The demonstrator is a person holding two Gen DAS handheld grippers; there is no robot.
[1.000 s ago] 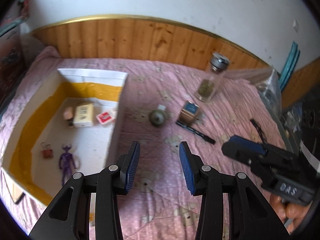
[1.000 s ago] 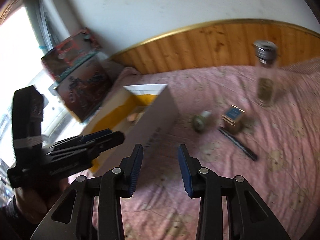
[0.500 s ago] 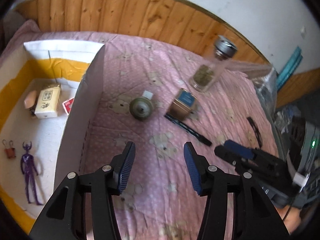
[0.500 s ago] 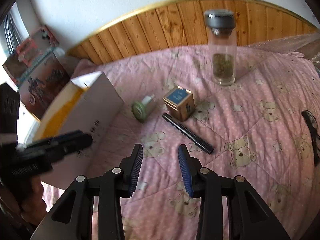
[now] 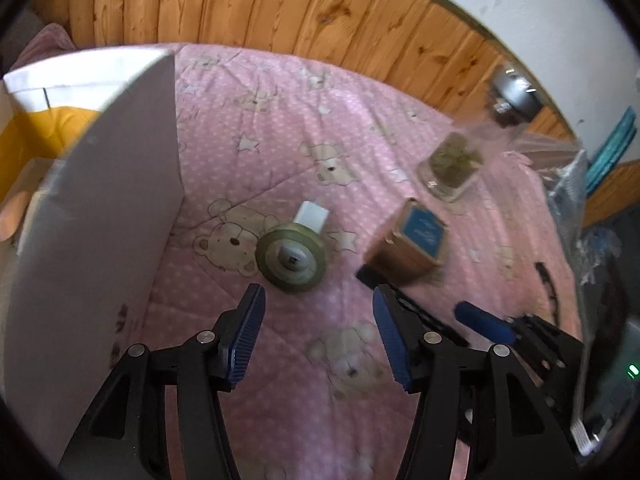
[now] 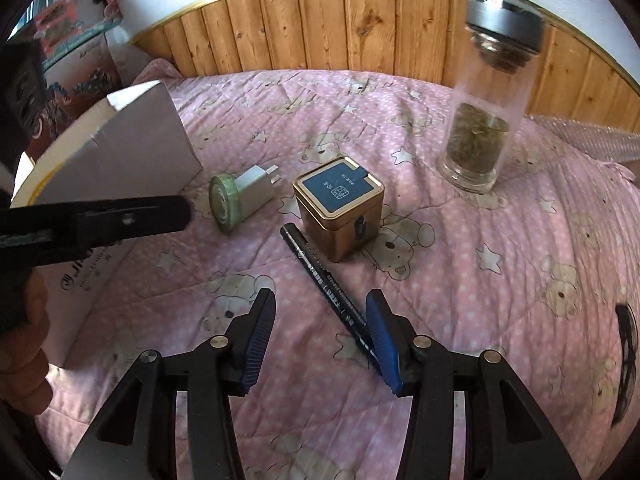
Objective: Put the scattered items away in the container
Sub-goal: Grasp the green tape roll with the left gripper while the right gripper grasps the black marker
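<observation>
Pink quilt (image 6: 460,280) printed with bears is covering the bed, and everything is lying on it. Wood panelling (image 6: 320,20) is running along the wall behind. At the left the box (image 6: 132,152), white outside and yellow inside, is standing open. A glass jar (image 6: 484,120) with a metal lid is standing upright toward the back right, dried leaves filling its bottom. Near the middle a gold tin (image 6: 340,208) with a blue top is sitting just beside a black pen (image 6: 320,276), which is lying slantwise in front of it. Left of the tin, between it and the box, a green roll (image 5: 291,257) is resting against a white plug (image 6: 256,184).

Left gripper (image 5: 316,332) is hovering over the quilt just short of the roll, its jaws opening with nothing between them. Right gripper (image 6: 320,336) is hanging over the pen's near end, its jaws opening too, one pad beside the pen without pinching it.
</observation>
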